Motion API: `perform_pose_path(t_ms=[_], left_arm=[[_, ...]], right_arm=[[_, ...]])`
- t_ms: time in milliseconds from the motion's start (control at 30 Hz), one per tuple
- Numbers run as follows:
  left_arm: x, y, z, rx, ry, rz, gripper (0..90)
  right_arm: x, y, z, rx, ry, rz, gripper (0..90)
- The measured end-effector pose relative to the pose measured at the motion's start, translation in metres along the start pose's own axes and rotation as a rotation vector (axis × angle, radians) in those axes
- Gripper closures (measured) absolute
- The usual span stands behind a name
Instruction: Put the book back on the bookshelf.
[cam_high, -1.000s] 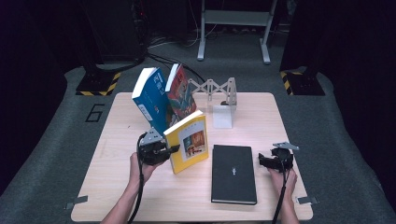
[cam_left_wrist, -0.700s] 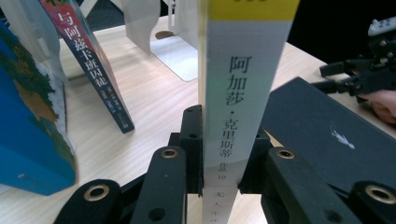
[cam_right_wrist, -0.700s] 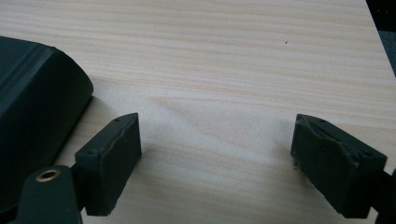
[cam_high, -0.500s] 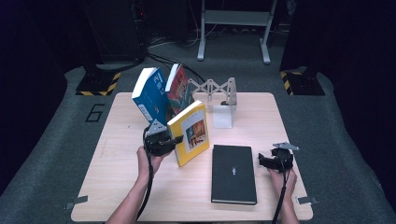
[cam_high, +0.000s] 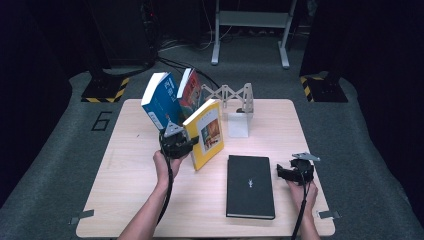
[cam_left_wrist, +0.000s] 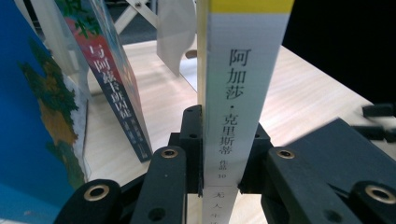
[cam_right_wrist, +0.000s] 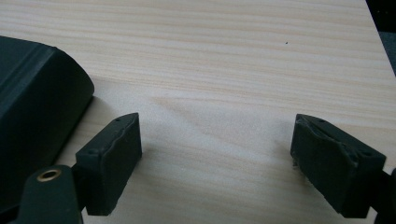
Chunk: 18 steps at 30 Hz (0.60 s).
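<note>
Carried closer to the red book (cam_high: 190, 95) since a second ago: yellow book (cam_high: 206, 132), upright, spine clamped between the left gripper (cam_high: 176, 142) fingers (cam_left_wrist: 192, 140), likely to be stood beside it. Blue book (cam_high: 160, 102) leaning just behind that red book, propped by the white stand (cam_high: 239, 107). Right gripper (cam_high: 295, 172), fingers (cam_right_wrist: 112, 161) apart and empty, resting on the surface (cam_high: 130, 175) beside the black book (cam_high: 250, 187), far from the red book.

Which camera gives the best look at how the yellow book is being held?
The left gripper view: its jaws clamp the yellow book at the spine. The high view shows the book tilted upright in the left gripper, the grip itself small.
</note>
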<state>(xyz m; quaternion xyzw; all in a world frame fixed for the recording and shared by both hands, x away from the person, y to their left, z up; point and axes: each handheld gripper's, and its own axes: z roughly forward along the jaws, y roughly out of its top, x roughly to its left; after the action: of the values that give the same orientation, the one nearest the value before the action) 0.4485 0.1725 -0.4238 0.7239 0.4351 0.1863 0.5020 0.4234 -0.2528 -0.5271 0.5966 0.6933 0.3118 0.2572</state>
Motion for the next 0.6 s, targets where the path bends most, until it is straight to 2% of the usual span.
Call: perform_pose_path(t_ms=[267,433,600], left_arm=[[-0.005,0.004,0.014,-0.034,0.061,-0.033,76.2],[-0.006,0.006,0.022,-0.055,0.110,-0.029,76.2],[-0.007,0.010,0.030,-0.070,0.131,-0.052,76.2]], right_arm=[[0.000,0.000,0.000,-0.001,-0.001,0.000,16.1],[0.000,0.000,0.000,0.000,-0.001,0.000,16.3],[0.000,0.000,0.000,-0.002,0.003,-0.005,16.3]])
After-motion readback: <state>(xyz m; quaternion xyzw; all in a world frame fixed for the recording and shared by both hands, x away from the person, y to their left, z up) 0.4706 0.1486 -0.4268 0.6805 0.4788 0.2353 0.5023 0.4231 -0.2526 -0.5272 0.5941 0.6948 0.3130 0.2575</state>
